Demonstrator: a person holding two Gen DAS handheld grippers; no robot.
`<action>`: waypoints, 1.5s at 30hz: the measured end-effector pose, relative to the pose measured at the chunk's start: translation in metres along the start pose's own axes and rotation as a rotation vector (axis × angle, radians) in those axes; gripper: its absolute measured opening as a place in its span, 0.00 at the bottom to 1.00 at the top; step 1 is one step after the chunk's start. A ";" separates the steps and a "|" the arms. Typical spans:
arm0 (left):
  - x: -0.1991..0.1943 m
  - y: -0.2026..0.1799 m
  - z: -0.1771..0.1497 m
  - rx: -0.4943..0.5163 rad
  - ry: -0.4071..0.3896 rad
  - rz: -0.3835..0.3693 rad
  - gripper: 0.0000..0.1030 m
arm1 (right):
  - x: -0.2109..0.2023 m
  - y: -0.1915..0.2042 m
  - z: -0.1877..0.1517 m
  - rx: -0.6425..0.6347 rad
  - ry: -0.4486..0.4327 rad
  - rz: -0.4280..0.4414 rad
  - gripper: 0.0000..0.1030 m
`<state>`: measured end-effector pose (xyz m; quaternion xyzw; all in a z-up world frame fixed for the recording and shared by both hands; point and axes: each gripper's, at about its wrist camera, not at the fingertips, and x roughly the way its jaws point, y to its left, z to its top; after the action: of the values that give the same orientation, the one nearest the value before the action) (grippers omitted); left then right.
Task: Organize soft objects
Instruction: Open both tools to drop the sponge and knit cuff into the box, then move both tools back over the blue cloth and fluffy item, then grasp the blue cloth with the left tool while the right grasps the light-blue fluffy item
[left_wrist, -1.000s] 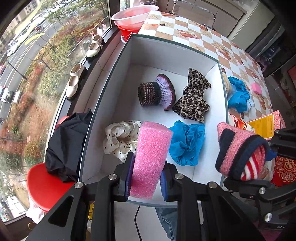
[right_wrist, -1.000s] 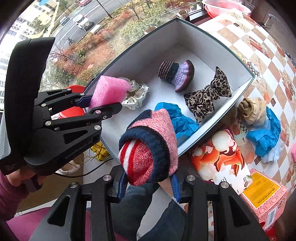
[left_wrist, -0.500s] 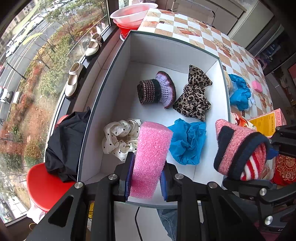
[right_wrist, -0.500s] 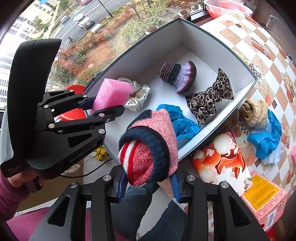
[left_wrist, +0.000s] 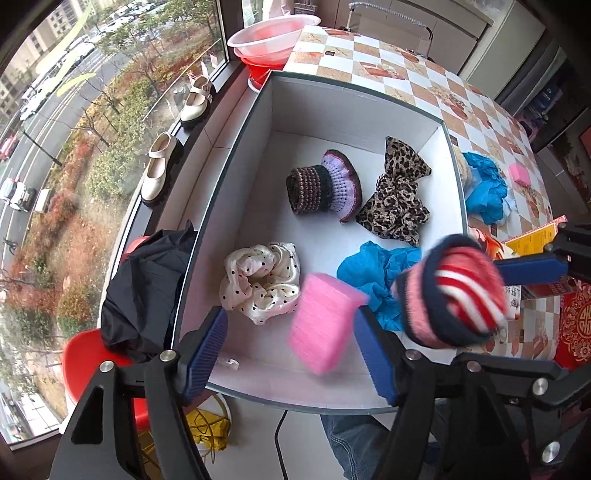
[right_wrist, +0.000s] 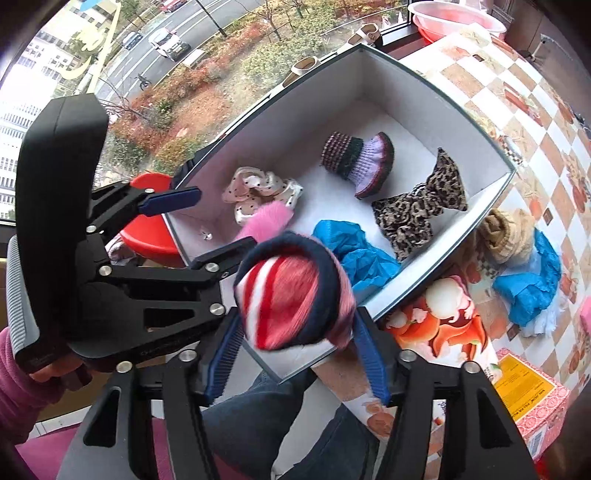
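My left tongs (left_wrist: 291, 347), just opened: sponge (left_wrist: 323, 326) dropping into box (left_wrist: 236, 184) | right tongs (right_wrist: 297, 358), just opened: knit hat (right_wrist: 293, 291) freed, same purpose.

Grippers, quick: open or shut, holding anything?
Left gripper: just opened, pink sponge dropping free.
Right gripper: just opened, striped knit hat released.

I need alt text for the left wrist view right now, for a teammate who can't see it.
The left gripper, jaws just opened wide, has let go of a blurred pink sponge above the white box. Beside it, a striped knit sock leaves the right gripper. Scrunchies and blue cloth lie inside.
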<state>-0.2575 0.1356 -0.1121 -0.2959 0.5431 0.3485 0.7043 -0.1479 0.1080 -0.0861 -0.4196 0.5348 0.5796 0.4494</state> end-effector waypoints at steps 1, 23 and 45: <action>-0.002 0.004 0.001 -0.021 -0.002 -0.009 0.81 | -0.002 -0.003 0.000 0.010 -0.003 -0.009 0.78; -0.025 -0.190 0.094 0.275 0.078 -0.150 0.83 | -0.146 -0.243 -0.096 0.603 -0.186 -0.186 0.99; 0.113 -0.274 0.145 0.209 0.356 -0.034 0.82 | 0.052 -0.349 -0.021 0.340 0.077 -0.162 0.71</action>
<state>0.0651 0.1102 -0.1778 -0.2876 0.6871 0.2205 0.6298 0.1782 0.0996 -0.2224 -0.4010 0.6065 0.4263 0.5381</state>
